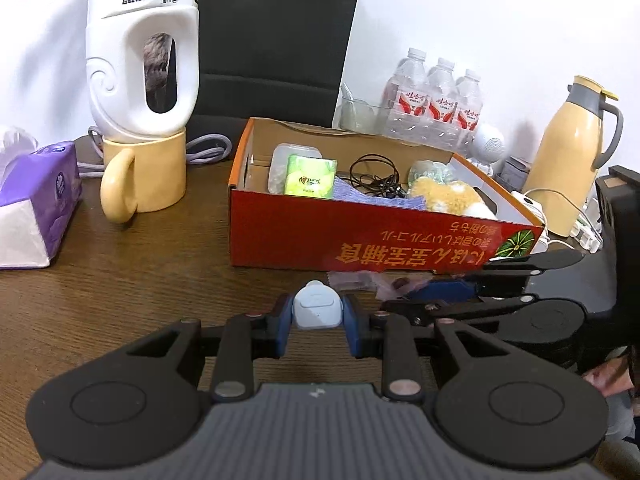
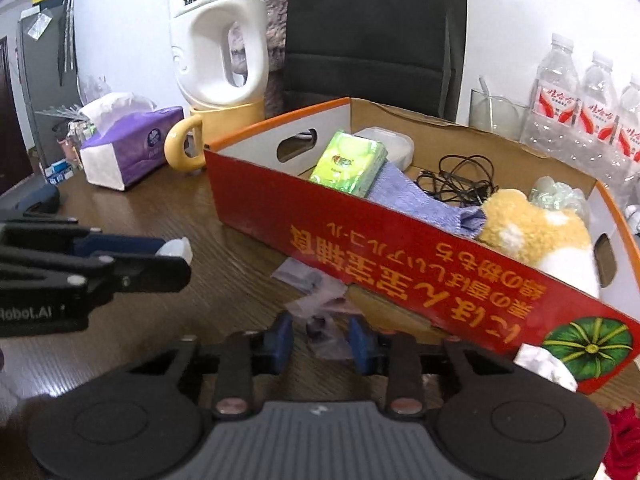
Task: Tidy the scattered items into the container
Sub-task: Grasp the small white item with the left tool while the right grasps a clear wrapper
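Note:
My left gripper (image 1: 316, 316) is shut on a small pale blue plastic device (image 1: 316, 310), held just above the wooden table (image 1: 140, 292) in front of the red cardboard box (image 1: 360, 240). It also shows at the left of the right wrist view (image 2: 176, 254). My right gripper (image 2: 322, 334) is open, low over the table, its fingers on either side of a clear plastic bag (image 2: 320, 308) lying against the box's front wall (image 2: 400, 260). The box holds a green tissue pack (image 2: 350, 164), a purple cloth (image 2: 420, 204), a black cable (image 2: 460, 184) and a yellow plush toy (image 2: 532, 228).
A yellow mug (image 1: 148, 176) carries a white jug (image 1: 144, 56) at the back left, beside a purple tissue box (image 1: 36, 200). Water bottles (image 1: 436, 100), a glass and a yellow thermos (image 1: 572, 152) stand behind the box. A black chair back (image 1: 276, 40) rises beyond the table.

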The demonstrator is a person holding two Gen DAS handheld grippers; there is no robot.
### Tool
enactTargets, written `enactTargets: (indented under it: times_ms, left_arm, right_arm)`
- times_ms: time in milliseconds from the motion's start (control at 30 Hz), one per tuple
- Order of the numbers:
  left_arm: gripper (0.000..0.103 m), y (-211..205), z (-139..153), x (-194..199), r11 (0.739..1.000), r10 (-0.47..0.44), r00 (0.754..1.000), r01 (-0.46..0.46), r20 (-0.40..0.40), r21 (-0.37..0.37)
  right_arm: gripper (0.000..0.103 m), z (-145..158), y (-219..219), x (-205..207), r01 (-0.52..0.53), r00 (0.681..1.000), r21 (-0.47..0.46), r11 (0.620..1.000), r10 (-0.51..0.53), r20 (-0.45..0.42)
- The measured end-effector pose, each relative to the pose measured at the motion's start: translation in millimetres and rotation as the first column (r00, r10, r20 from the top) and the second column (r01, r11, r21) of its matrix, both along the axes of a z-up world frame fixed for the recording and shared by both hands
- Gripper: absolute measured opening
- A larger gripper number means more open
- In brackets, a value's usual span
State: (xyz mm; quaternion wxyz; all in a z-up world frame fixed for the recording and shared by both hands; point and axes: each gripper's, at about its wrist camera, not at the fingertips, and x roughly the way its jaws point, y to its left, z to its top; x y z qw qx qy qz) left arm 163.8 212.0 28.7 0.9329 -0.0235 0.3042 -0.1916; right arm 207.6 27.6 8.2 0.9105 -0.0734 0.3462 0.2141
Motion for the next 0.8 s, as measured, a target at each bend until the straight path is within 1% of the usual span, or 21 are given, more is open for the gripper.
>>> enactTargets:
  times_ms: [33,67,167,267,333,367,433,467,533,567,600,633,667,733,800]
  left_arm:
    - [0.028,0.1,-0.2,0.1,1.0,0.002,1.0,-0.002,-0.001,0.0]
    - [0.028,0.2,-0.2,-0.5,1.0,0.003,1.0,-0.003,0.001,0.002]
    - [0.028,-1.9,0.8,-2.9,1.0,0.005,1.0,-0.006,0.018,0.021]
    - [0.028,-5.8,1.5,-8.4,0.999,0.015,0.999,-0.016,0.039,0.044]
    - [0.028,-7.2,1.8,-15.8,0.999,0.01,1.0,-0.011,0.03,0.034]
    - [0.028,-7.4,2.5,-21.8,1.0,0.004,1.0,-0.004,0.028,0.023]
    - [0.028,-9.9,4.7,-34.8,1.0,-0.004,0.999,0.004,0.034,0.013]
    - [0.028,-12.1,6.1,-43.5,1.0,-0.011,0.999,0.011,0.043,0.011]
    - [0.028,-16.5,7.3,-57.1,1.0,-0.026,0.998,0.025,0.055,0.015]
    - [0.028,-20.2,7.5,-64.6,0.999,-0.038,0.997,0.036,0.061,0.023]
    - [0.028,-23.0,7.6,-69.6,0.999,-0.044,0.997,0.042,0.064,0.032]
    - [0.028,-25.2,7.6,-75.2,0.998,-0.05,0.996,0.048,0.068,0.04]
    - [0.028,-26.6,7.8,-81.1,0.997,-0.056,0.996,0.053,0.073,0.047]
    - [0.028,-27.8,7.5,-92.5,0.997,-0.06,0.995,0.056,0.074,0.051]
    - [0.028,-27.9,6.9,-103.3,0.997,-0.064,0.995,0.06,0.075,0.057]
  right_arm:
    - [0.025,-0.2,1.6,1.2,0.004,1.0,0.001,1.0,-0.004,0.002]
    - [0.02,-0.3,2.4,1.4,0.008,1.0,0.005,1.0,-0.008,0.002]
    - [0.019,0.0,2.6,-6.1,0.042,0.999,0.008,0.999,-0.041,-0.001]
    - [0.019,0.6,2.0,-30.0,0.079,0.997,-0.008,0.997,-0.079,0.001]
    - [0.018,3.5,-1.6,-50.9,0.114,0.993,-0.031,0.993,-0.114,-0.015]
    - [0.018,5.9,-6.2,-61.9,0.134,0.99,-0.024,0.991,-0.135,-0.034]
    - [0.018,12.0,-16.3,-83.5,0.16,0.985,0.015,0.987,-0.159,-0.065]
    - [0.018,18.5,-24.3,-97.9,0.163,0.985,0.064,0.984,-0.159,-0.065]
    - [0.018,29.8,-39.1,-121.2,0.156,0.988,0.179,0.971,-0.151,-0.039]
    - [0.019,31.8,-42.0,-127.6,0.171,0.985,0.184,0.968,-0.168,-0.033]
    - [0.019,31.5,-41.0,-135.0,0.194,0.981,0.14,0.971,-0.194,-0.015]
    - [0.019,29.2,-38.0,-142.0,0.197,0.98,0.09,0.976,-0.198,0.005]
    - [0.019,26.3,-35.6,-149.3,0.186,0.982,0.063,0.981,-0.186,0.005]
    - [0.019,23.3,-34.1,-167.7,0.154,0.988,0.069,0.986,-0.155,0.011]
    - [0.019,21.0,-29.3,-191.1,0.157,0.986,0.029,0.987,-0.158,0.052]
